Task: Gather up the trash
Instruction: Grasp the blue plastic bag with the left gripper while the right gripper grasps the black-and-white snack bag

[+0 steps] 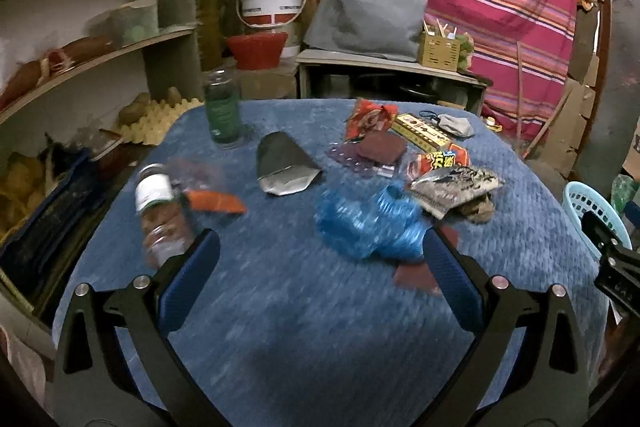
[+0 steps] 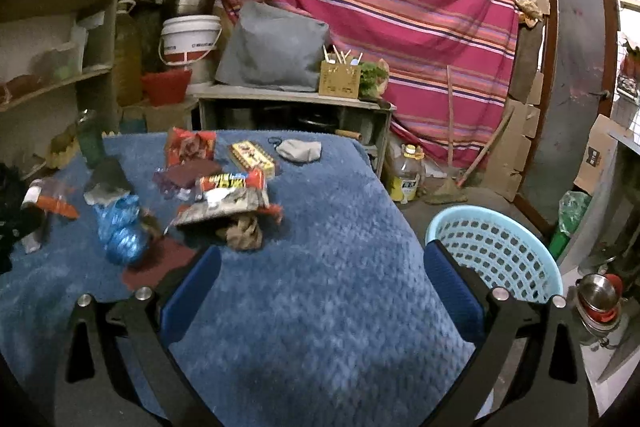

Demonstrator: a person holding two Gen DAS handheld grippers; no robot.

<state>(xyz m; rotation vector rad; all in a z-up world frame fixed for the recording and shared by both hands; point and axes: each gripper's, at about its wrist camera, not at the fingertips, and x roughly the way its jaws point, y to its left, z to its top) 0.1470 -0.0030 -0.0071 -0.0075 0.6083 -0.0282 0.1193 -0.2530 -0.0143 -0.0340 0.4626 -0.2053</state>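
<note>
Trash lies scattered over the blue quilted tablecloth [image 1: 304, 307], and both hand-held grippers hang over its near, bare part with nothing between their blue pads; the left gripper [image 1: 320, 259] stands spread wide, and the right gripper [image 2: 322, 269] likewise, so neither grasps anything.

What the coming move seems to turn on is the crumpled blue plastic bag [image 1: 368, 223]; in the left wrist view it sits just ahead of the left gripper and toward its right finger, nearly touching that fingertip, with a flat dark-red scrap [image 1: 414, 275] beside it; its long axis runs roughly across the gripper's line of reach, left to right. In the right wrist view the same bag [image 2: 120, 231] lies ahead and well off to the left, so the left gripper is plainly the nearer of the 2.

Further back sit the silver-and-black printed foil wrapper [image 1: 452, 189], the grey flat pouch [image 1: 282, 163] and the fallen clear bottle with a white label [image 1: 160, 211], the last blurred.

The pale blue perforated plastic basket [image 2: 496, 255] stands on the floor off the table's right edge, just beyond the right gripper's right finger; I judge it the likely place for the trash, and the right hand is the closer one to it.
</note>
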